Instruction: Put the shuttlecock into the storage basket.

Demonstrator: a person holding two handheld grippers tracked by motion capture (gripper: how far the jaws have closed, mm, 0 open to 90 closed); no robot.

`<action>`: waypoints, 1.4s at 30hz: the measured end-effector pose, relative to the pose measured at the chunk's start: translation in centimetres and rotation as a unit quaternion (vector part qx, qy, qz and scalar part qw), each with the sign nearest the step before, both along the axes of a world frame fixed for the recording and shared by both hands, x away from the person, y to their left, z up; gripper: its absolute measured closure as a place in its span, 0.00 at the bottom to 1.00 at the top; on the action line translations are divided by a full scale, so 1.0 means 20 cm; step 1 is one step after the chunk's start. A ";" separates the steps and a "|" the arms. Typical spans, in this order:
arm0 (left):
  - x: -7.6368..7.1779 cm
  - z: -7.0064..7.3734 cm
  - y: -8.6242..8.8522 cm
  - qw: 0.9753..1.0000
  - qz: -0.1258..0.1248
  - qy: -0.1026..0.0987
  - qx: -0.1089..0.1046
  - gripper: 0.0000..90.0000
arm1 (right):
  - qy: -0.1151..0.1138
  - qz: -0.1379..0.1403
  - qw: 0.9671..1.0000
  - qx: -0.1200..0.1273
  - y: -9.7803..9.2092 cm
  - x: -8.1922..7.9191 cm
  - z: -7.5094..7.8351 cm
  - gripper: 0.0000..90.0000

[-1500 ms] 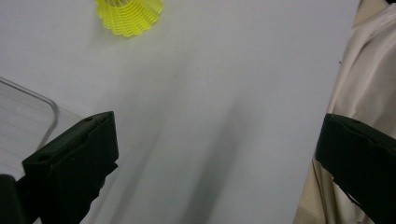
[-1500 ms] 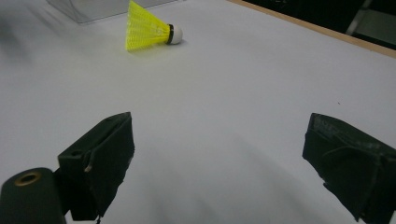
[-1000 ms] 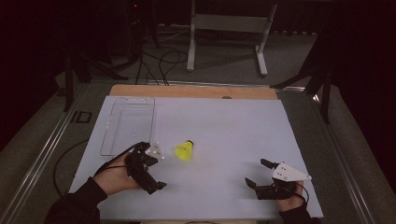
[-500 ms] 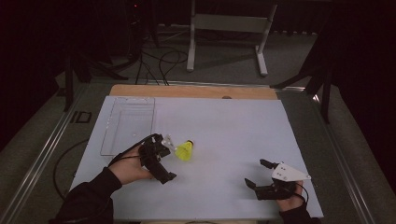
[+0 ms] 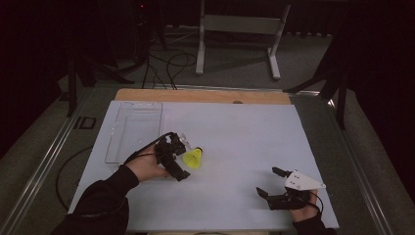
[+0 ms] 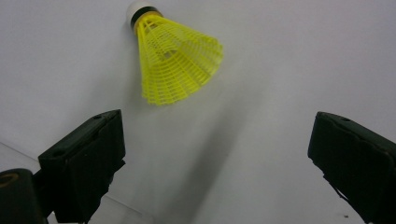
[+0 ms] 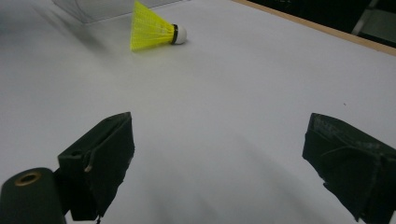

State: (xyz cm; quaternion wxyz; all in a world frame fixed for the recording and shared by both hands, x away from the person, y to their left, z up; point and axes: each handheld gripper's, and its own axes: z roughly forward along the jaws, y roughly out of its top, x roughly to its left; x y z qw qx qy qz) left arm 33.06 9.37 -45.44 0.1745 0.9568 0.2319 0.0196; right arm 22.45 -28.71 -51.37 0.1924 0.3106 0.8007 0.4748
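Beside clear tray (image 5: 132,129), yellow shuttlecock (image 5: 192,157)

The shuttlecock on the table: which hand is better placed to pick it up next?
Left. The left claw is open right beside the shuttlecock, which lies just ahead of its jaws. The right claw, also open, sits far across the table.

My left hand (image 5: 147,167) reaches in from the near left, sleeve dark to the wrist, and holds the left gripper (image 5: 177,159) toward the middle of the table with its jaws spread wide, nothing between them. My right hand (image 5: 304,213) sits at the near right edge, holding the right gripper (image 5: 270,182) low, its jaws also wide apart and pointing left and away from me.
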 end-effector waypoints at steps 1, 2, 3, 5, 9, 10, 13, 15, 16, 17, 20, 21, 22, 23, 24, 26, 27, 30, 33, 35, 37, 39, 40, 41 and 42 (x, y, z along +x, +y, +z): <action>0.00 0.00 0.00 1.000 0.000 0.000 0.000 0.06 | 0.000 0.000 1.000 0.000 0.00 0.00 0.00 0.10; 0.02 -0.01 -0.01 1.000 0.003 -0.001 0.000 0.06 | 0.000 0.000 1.000 0.000 0.00 0.00 0.00 0.10; 0.03 -0.01 -0.02 1.000 0.005 -0.003 0.003 0.10 | 0.000 0.001 1.000 -0.001 0.00 0.00 0.00 0.10; 0.05 -0.01 -0.03 1.000 0.006 -0.003 0.005 0.15 | -0.001 0.002 1.000 0.000 0.00 0.00 0.00 0.10; 0.09 -0.03 -0.05 1.000 0.012 -0.002 0.014 0.19 | -0.001 0.002 1.000 0.000 0.00 0.00 0.00 0.10; 0.10 -0.03 -0.05 1.000 0.014 -0.002 0.017 0.20 | -0.001 0.002 1.000 0.000 0.00 0.00 0.00 0.10; 0.12 -0.05 -0.06 1.000 0.016 -0.005 0.025 0.25 | -0.001 0.003 1.000 0.000 0.00 0.00 0.00 0.10; 0.14 -0.05 -0.07 0.999 0.017 -0.006 0.032 0.26 | -0.001 0.003 1.000 0.000 0.00 0.00 0.00 0.10; 0.15 -0.06 -0.08 0.999 0.017 -0.008 0.037 0.29 | -0.001 0.003 1.000 0.001 0.00 0.00 0.00 0.10; 0.15 -0.06 -0.09 0.999 0.020 -0.008 0.043 0.29 | -0.001 0.004 1.000 0.001 0.00 0.00 0.00 0.10; 0.17 -0.07 -0.10 0.998 0.017 -0.006 0.053 0.36 | -0.001 0.004 1.000 0.002 0.00 0.00 0.00 0.10; 0.18 -0.08 -0.11 0.998 0.018 -0.007 0.059 0.40 | 0.000 0.004 1.000 0.002 0.00 0.00 0.00 0.10; 0.19 -0.09 -0.12 0.998 0.020 -0.007 0.060 0.41 | 0.000 0.005 1.000 0.001 0.00 0.00 0.00 0.10; 0.19 -0.09 -0.12 0.998 0.021 -0.005 0.063 0.43 | 0.000 0.005 1.000 0.001 0.00 0.00 0.00 0.10; 0.20 -0.10 -0.13 0.997 0.021 -0.007 0.069 0.45 | 0.000 0.005 1.000 0.001 0.00 0.00 0.00 0.10; 0.21 -0.12 -0.14 0.997 0.030 -0.011 0.076 0.46 | 0.000 0.004 1.000 0.002 0.00 0.00 0.00 0.10; 0.22 -0.12 -0.14 0.997 0.027 -0.007 0.077 0.49 | -0.001 0.004 1.000 0.001 0.00 0.00 0.00 0.10; 0.22 -0.14 -0.16 0.996 0.028 -0.003 0.083 0.53 | -0.002 0.003 1.000 0.001 0.00 0.00 0.00 0.10; 0.23 -0.16 -0.18 0.995 0.029 -0.005 0.098 0.60 | -0.005 0.003 1.000 0.001 0.00 0.00 0.00 0.10; 0.24 -0.17 -0.20 0.994 0.030 -0.007 0.109 0.65 | -0.006 0.004 1.000 0.001 0.00 0.00 0.00 0.10; 0.25 -0.18 -0.21 0.993 0.027 -0.004 0.112 0.69 | -0.007 0.003 1.000 0.000 0.00 0.00 0.00 0.10; 0.26 -0.19 -0.22 0.993 0.023 -0.003 0.115 0.73 | -0.007 0.003 1.000 -0.002 0.00 0.00 0.00 0.10; 0.26 -0.19 -0.22 0.993 0.023 -0.003 0.115 0.73 | -0.007 0.003 1.000 -0.002 0.00 0.00 0.00 0.10; 0.26 -0.19 -0.23 0.993 0.022 0.000 0.116 0.77 | -0.005 0.002 1.000 -0.002 0.00 0.00 0.00 0.10; 0.26 -0.19 -0.23 0.993 0.022 0.000 0.116 0.78 | -0.005 0.002 1.000 -0.002 0.00 0.00 0.00 0.10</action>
